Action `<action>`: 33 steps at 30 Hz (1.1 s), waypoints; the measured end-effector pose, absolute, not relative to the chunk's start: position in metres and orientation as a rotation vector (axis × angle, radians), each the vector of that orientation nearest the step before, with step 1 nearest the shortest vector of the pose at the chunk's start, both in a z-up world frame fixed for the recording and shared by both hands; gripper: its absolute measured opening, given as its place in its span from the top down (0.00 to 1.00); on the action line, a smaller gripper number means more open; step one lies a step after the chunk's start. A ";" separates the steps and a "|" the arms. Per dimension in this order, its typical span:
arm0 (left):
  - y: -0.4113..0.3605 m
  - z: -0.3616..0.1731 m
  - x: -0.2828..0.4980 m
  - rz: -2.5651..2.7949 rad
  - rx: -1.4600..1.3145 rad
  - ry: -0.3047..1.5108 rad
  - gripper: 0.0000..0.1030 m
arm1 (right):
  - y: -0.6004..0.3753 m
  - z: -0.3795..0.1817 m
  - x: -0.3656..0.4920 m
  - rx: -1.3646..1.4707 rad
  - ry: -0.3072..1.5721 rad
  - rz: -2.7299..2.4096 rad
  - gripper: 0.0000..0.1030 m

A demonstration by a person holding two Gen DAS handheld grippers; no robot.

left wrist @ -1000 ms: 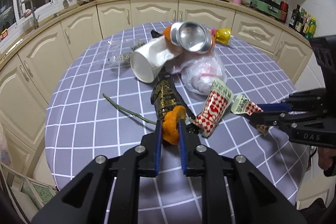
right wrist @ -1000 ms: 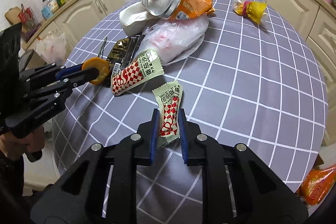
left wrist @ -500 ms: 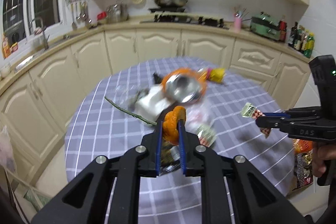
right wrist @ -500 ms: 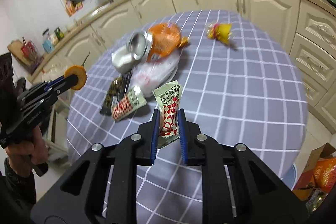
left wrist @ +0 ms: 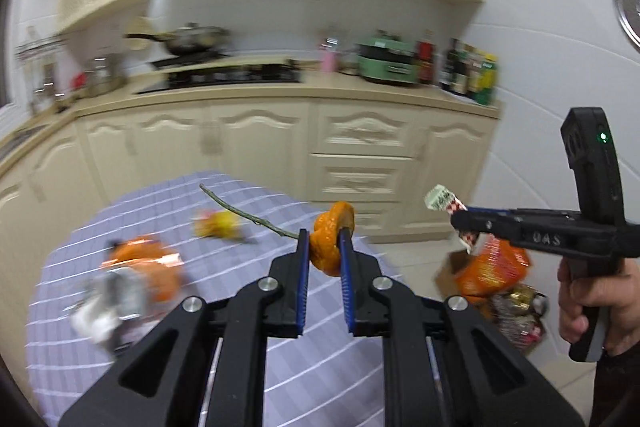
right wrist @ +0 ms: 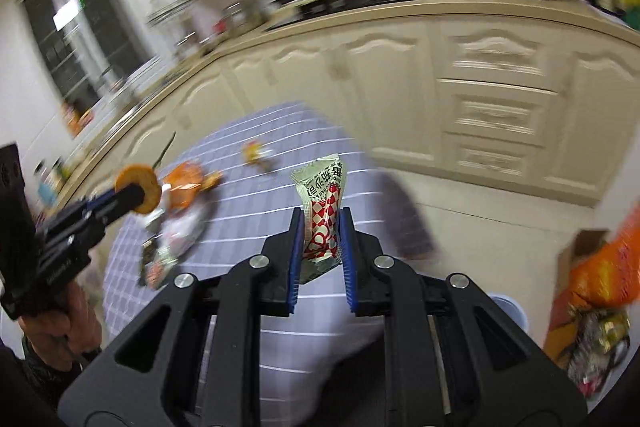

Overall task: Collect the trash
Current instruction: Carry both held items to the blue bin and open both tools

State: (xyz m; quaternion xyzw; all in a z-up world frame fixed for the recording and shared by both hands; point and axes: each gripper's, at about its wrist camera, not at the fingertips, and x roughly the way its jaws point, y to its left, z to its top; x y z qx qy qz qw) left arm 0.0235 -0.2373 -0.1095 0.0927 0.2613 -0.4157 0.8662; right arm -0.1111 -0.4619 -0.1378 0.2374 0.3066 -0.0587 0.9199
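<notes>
My left gripper (left wrist: 324, 241) is shut on an orange peel (left wrist: 331, 241), held high above the table's right side, with a thin green stem (left wrist: 244, 213) trailing from it to the left. My right gripper (right wrist: 321, 227) is shut on a red-and-white checked snack wrapper (right wrist: 322, 205), also lifted off the table. In the left wrist view the right gripper (left wrist: 460, 217) shows at the right with the wrapper (left wrist: 442, 199). The right wrist view has the left gripper (right wrist: 138, 189) and peel (right wrist: 140, 183) at its left. A cardboard box of trash (left wrist: 496, 283) (right wrist: 592, 291) stands on the floor.
On the round checked table (left wrist: 192, 307) lie a crushed can on an orange bag (left wrist: 140, 275), a yellow wrapper (left wrist: 218, 225) and, in the right wrist view, more wrappers (right wrist: 168, 247). Cream cabinets (left wrist: 360, 155) run behind. A person's hand (left wrist: 588, 303) grips the right tool.
Both grippers rose off the table with their loads and swung right, toward the floor box. The table trash now lies lower and to the left in both views.
</notes>
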 end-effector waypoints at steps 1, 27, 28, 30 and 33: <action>-0.257 -0.113 0.019 -0.916 0.199 0.558 0.87 | -0.474 -0.140 -0.119 0.504 0.628 -0.150 0.83; -0.514 -0.312 -0.080 -1.340 0.722 0.940 0.81 | -0.635 -0.327 -0.209 1.016 0.810 -0.480 0.80; -0.517 -0.317 -0.079 -1.337 0.743 0.950 0.75 | -0.638 -0.334 -0.209 1.038 0.818 -0.483 0.80; -0.519 -0.321 -0.073 -1.303 0.754 0.943 0.31 | -0.642 -0.344 -0.212 1.075 0.823 -0.506 0.79; -0.512 -0.313 -0.067 -1.277 0.722 0.898 0.17 | -0.640 -0.347 -0.219 1.086 0.803 -0.543 0.25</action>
